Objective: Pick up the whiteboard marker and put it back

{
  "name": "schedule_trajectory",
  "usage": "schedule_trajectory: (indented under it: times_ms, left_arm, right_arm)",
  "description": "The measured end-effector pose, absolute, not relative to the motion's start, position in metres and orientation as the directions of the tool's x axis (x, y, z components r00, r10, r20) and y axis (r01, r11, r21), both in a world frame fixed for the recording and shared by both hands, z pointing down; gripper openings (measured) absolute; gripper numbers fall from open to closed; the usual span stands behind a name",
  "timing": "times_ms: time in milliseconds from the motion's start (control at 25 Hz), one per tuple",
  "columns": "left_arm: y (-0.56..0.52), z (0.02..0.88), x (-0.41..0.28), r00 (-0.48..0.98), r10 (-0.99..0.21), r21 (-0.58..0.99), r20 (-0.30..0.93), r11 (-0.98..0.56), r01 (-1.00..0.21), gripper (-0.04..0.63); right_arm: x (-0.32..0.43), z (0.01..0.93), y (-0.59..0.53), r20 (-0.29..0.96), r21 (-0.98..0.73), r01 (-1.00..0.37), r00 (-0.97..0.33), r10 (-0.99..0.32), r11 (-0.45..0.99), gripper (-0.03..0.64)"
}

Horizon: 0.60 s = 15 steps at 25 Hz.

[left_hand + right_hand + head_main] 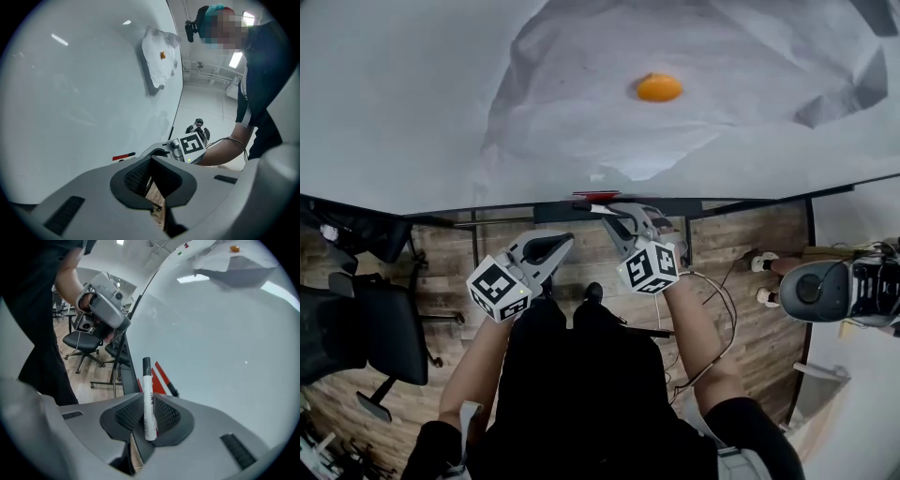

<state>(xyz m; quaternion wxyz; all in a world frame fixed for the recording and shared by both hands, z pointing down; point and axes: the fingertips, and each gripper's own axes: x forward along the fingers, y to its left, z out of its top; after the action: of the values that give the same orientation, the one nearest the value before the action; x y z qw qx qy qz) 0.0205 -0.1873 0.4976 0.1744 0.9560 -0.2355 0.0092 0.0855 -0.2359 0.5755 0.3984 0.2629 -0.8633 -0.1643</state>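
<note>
— Between the jaws of your right gripper (150, 405), that's the whiteboard marker (146, 378), right? White barrel with some print, black cap. Looks like both pads are squeezed on the lower half of the barrel, so the capped end sticks straight out ahead of the tips.

— Yep, you're clamped on it, no question. Just past your tips and a touch to the right, a red marker (163, 375) with a dark end lies by the dark tray (130, 376) along the bottom edge of the whiteboard (220, 338). The second red streak next to it could be a reflection, hard to say. Your marker's cap sits over that tray, just beside the red one. Can't tell if it touches anything.

— And your left gripper (151, 161)?

— Jaws together, nothing in them. You only see floorboards through the slot under the pads. From the head view it hangs just left of the right one, near it but apart, below the tray and over the wooden floor (441, 272), tips aimed at the board's lower edge.

— Anything else around you?

— Well ahead of both grippers, up the board, there's a crumpled sheet of paper (675, 131) with an orange magnet (659, 87) on it. Off to the left of your left gripper stands a black office chair (370, 328).
</note>
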Motion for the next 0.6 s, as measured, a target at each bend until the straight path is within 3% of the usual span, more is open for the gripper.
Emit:
schedule_trajectory:
  times_ms: [600]
  left_arm:
    - [-0.193,0.414,0.018,0.891,-0.453,0.199,0.024,-0.871,-0.448,0.008]
  right_arm:
    - [0.087,0.406,-0.197,0.253,0.428,-0.56,-0.679,-0.689,0.71,0.074]
